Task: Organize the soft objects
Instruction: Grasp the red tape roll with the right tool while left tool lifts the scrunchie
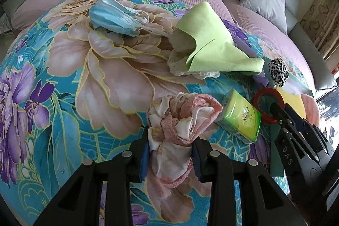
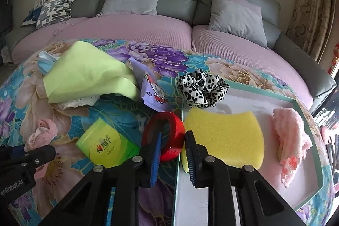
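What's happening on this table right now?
A person is sorting soft things with two handheld grippers. The left gripper is clamped on a bunched pink cloth on the flowered tablecloth. The right gripper has its jaws around the wall of a red tape roll beside the tray. The tray already holds a yellow sponge, a spotted scrunchie and a pink towel.

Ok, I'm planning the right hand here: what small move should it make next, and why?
Probably lift the red tape roll a little and draw it away from the tray. The right gripper seems pinched on the roll's wall, one finger inside the ring. The roll is not soft, and it sits against the tray's edge beside the sponge.
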{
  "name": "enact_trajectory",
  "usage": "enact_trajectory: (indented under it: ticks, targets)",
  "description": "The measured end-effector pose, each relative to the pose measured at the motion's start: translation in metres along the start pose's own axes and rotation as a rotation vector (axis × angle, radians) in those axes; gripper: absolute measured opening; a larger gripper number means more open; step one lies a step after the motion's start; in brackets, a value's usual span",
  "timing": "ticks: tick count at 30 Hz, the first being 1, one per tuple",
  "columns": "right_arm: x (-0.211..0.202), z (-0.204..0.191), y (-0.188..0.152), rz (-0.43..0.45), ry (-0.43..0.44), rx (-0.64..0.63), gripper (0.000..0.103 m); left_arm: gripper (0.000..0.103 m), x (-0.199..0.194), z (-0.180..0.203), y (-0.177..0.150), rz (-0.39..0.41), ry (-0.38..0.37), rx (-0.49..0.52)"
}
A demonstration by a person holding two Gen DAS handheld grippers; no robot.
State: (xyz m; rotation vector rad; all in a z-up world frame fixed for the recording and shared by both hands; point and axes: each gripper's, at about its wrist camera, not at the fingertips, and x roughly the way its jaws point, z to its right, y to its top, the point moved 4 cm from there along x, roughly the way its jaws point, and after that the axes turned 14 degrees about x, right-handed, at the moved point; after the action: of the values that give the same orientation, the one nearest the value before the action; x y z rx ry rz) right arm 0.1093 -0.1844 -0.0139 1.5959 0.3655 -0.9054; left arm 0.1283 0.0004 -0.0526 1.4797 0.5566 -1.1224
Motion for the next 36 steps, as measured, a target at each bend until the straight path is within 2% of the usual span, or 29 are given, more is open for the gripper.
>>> enact_trajectory:
  ticks: [7, 10, 17, 22, 27, 36]
  targets:
    - [0.001, -0.002, -0.001, 0.003, -0.013, -0.011, 0.023, 0.035, 0.000, 0.000, 0.000, 0.000, -0.001, 0.001]
    - [-0.002, 0.001, 0.001, 0.003, 0.008, 0.013, 0.019, 0.035, 0.000, 0.000, 0.000, 0.002, -0.002, 0.001]
    - [-0.003, 0.008, 0.003, -0.011, 0.059, 0.074, 0.017, 0.035, -0.001, -0.001, 0.000, 0.005, -0.007, 0.001]
    - [-0.015, 0.014, 0.011, 0.018, 0.105, 0.120, 0.017, 0.035, -0.002, -0.003, 0.000, 0.007, -0.007, 0.000]
    - [-0.015, 0.015, 0.010, 0.009, 0.116, 0.134, 0.017, 0.035, -0.004, -0.003, 0.000, 0.011, -0.004, 0.000]
    - [-0.037, 0.020, 0.019, 0.066, 0.142, 0.155, 0.017, 0.035, -0.021, -0.004, 0.003, 0.058, 0.020, 0.001]
